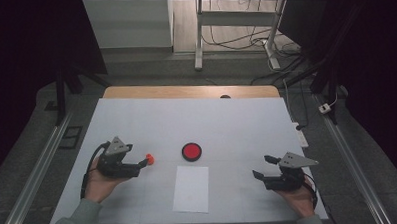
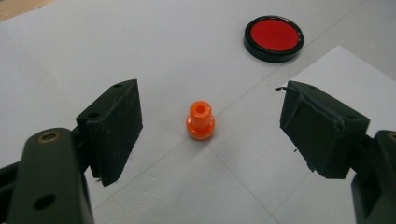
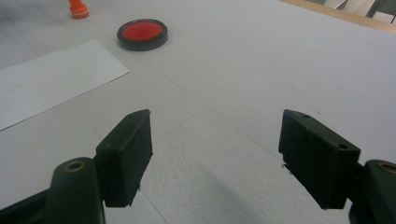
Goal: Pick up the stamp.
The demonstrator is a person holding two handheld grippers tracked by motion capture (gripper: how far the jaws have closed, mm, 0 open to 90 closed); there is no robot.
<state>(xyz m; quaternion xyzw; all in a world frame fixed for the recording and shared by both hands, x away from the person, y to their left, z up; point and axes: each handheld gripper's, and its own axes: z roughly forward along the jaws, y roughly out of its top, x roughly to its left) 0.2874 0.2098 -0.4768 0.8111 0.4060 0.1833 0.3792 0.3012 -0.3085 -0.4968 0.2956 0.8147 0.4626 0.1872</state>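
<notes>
Dark surroundings frame a white table (image 1: 237, 120) whose far edge shows a strip of wood; desk legs and cables stand on the floor beyond.

High view. The left gripper (image 1: 144, 163), held in the person's left hand (image 1: 100, 185), lies low over the table at the left, its jaws spread and pointing toward a small orange peg (image 1: 149, 157) that stands just at their tips. A round red disc with a black rim (image 1: 191, 151) lies to the right of the peg, near the table's middle. A white paper sheet (image 1: 190, 189) lies just on the near side of the disc, apart from it. The right gripper (image 1: 264, 167), held in the right hand (image 1: 299, 197), rests at the right of the table, jaws spread and pointing left, well apart from the disc and the sheet.

Left gripper view. The orange peg (image 2: 201, 121) stands upright on the table between the two spread jaws, touching neither. The red disc (image 2: 273, 38) lies beyond it at upper right, and a corner of the paper sheet (image 2: 345, 84) shows behind the right-hand jaw.

Right gripper view. The jaws stand wide apart over bare table (image 3: 261, 70) with nothing between them. Farther off lie the paper sheet (image 3: 46, 81), the red disc (image 3: 142, 33) and, at the top edge, the orange peg (image 3: 78, 9).
</notes>
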